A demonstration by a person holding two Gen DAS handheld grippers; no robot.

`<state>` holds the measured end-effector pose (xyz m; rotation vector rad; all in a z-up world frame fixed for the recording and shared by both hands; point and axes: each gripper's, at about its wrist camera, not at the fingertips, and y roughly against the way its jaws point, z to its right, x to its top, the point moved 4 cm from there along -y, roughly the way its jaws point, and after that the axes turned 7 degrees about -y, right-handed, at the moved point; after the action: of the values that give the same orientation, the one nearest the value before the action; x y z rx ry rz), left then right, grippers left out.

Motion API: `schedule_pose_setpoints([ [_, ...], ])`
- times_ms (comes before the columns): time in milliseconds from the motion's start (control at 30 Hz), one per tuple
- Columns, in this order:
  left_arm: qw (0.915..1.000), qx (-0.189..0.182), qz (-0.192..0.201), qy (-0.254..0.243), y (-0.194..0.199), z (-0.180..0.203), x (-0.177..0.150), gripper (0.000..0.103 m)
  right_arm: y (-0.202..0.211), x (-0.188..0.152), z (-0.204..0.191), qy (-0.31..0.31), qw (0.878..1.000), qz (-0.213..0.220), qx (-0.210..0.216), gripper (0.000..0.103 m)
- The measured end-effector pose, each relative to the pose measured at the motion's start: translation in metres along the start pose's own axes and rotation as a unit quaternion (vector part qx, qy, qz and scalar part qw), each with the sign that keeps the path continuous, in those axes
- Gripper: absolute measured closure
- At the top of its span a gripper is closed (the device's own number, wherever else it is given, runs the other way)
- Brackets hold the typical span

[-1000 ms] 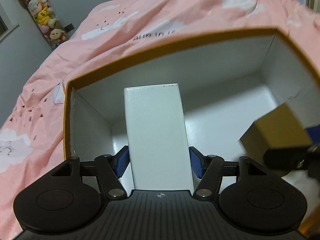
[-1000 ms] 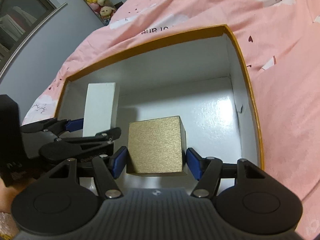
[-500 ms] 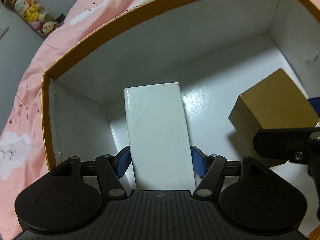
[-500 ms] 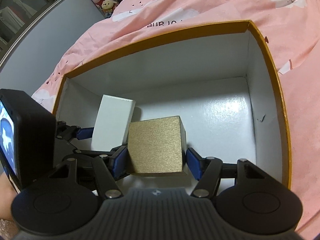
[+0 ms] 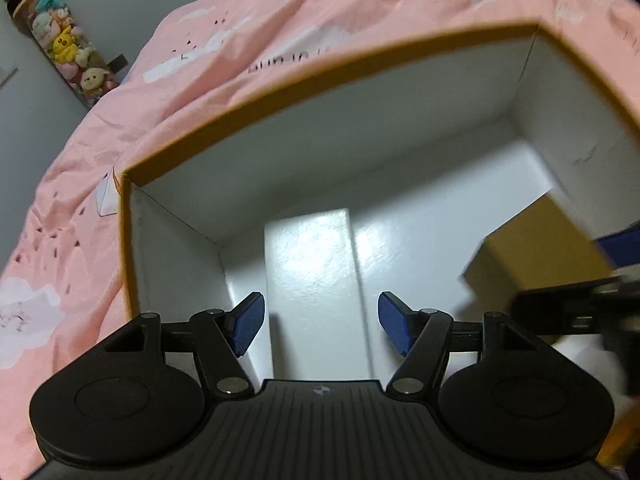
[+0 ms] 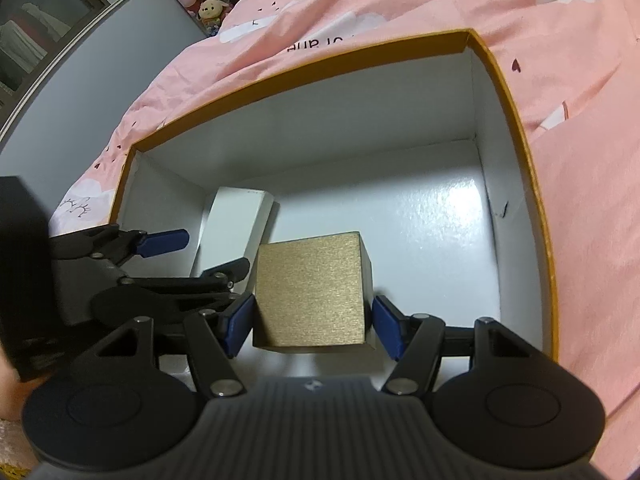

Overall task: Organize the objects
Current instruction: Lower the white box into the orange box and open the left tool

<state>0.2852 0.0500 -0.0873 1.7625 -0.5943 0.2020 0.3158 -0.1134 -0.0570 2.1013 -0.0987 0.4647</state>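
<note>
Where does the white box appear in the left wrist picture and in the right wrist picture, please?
Left wrist: white box low in the middle, between the open left gripper's fingers.
Right wrist: white box left of centre, behind the gold box.
Shared landmark: the big box's orange rim.

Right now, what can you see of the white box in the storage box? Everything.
The white box is a plain, slim rectangular carton, glossy, closed, unmarked. It lies on the white floor of the orange-rimmed storage box, near its left corner, long side pointing toward the far wall. The left gripper straddles its near end, blue pads clear of its sides. The gold box sits to its right.
</note>
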Motion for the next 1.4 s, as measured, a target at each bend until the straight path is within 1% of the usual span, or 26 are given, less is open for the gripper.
schedule_pose_setpoints([
  [33, 0.9997, -0.017, 0.015, 0.012, 0.011, -0.004, -0.001, 0.026, -0.001, 0.0, -0.001, 0.0, 1.0, -0.003, 0.001, 0.038],
  [100, 0.998, -0.034, 0.044, 0.03, 0.029, -0.012, -0.002, 0.028, -0.005, 0.0, -0.004, -0.001, 1.0, -0.007, -0.004, 0.038],
  [133, 0.9969, -0.034, 0.059, 0.038, 0.037, -0.022, -0.001, 0.029, -0.008, 0.001, -0.006, -0.002, 1.0, -0.011, -0.008, 0.038],
  [200, 0.9946, -0.026, 0.084, 0.054, 0.056, -0.038, -0.003, 0.027, -0.015, 0.001, -0.011, -0.008, 1.0, -0.022, -0.006, 0.038],
  [267, 0.991, -0.033, 0.104, 0.078, 0.069, -0.055, -0.008, 0.027, -0.024, 0.0, -0.018, -0.016, 0.999, -0.035, -0.007, 0.038],
  [300, 0.9893, -0.036, 0.107, 0.092, 0.068, -0.067, -0.006, 0.027, -0.027, 0.0, -0.02, -0.016, 0.999, -0.038, -0.011, 0.038],
  [400, 0.9841, -0.04, 0.108, 0.135, 0.074, -0.084, -0.022, 0.027, -0.04, 0.001, -0.027, -0.017, 0.999, -0.04, -0.033, 0.038],
  [467, 0.9799, -0.044, 0.106, 0.164, 0.068, -0.095, -0.032, 0.028, -0.047, 0.001, -0.031, -0.022, 0.998, -0.046, -0.034, 0.038],
  [533, 0.9761, -0.052, 0.104, 0.184, 0.065, -0.1, -0.04, 0.032, -0.053, 0.0, -0.036, -0.027, 0.998, -0.054, -0.032, 0.038],
  [667, 0.9705, -0.075, 0.104, 0.204, 0.062, -0.105, -0.055, 0.032, -0.064, -0.004, -0.042, -0.045, 0.996, -0.071, -0.028, 0.038],
  [900, 0.9681, -0.101, 0.102, 0.205, 0.058, -0.103, -0.068, 0.032, -0.074, 0.002, -0.051, -0.065, 0.996, -0.067, -0.015, 0.038],
  [1000, 0.97, -0.102, 0.1, 0.197, 0.055, -0.101, -0.069, 0.032, -0.079, 0.005, -0.056, -0.068, 0.995, -0.068, -0.006, 0.038],
  [1067, 0.9712, -0.102, 0.096, 0.193, 0.053, -0.1, -0.07, 0.032, -0.08, 0.007, -0.058, -0.059, 0.996, -0.066, -0.01, 0.038],
  [1200, 0.9734, -0.105, 0.093, 0.181, 0.055, -0.097, -0.072, 0.032, -0.074, 0.007, -0.055, -0.062, 0.995, -0.079, -0.003, 0.038],
  [1267, 0.9778, -0.117, 0.08, 0.154, 0.056, -0.092, -0.072, 0.028, -0.064, 0.007, -0.054, -0.048, 0.996, -0.081, -0.005, 0.038],
  [1300, 0.9808, -0.124, 0.068, 0.134, 0.055, -0.088, -0.072, 0.024, -0.059, 0.009, -0.053, -0.038, 0.996, -0.082, -0.01, 0.038],
  [1400, 0.9875, -0.133, 0.029, 0.079, 0.047, -0.076, -0.074, 0.02, -0.046, 0.008, -0.045, -0.017, 0.995, -0.091, -0.023, 0.038],
])
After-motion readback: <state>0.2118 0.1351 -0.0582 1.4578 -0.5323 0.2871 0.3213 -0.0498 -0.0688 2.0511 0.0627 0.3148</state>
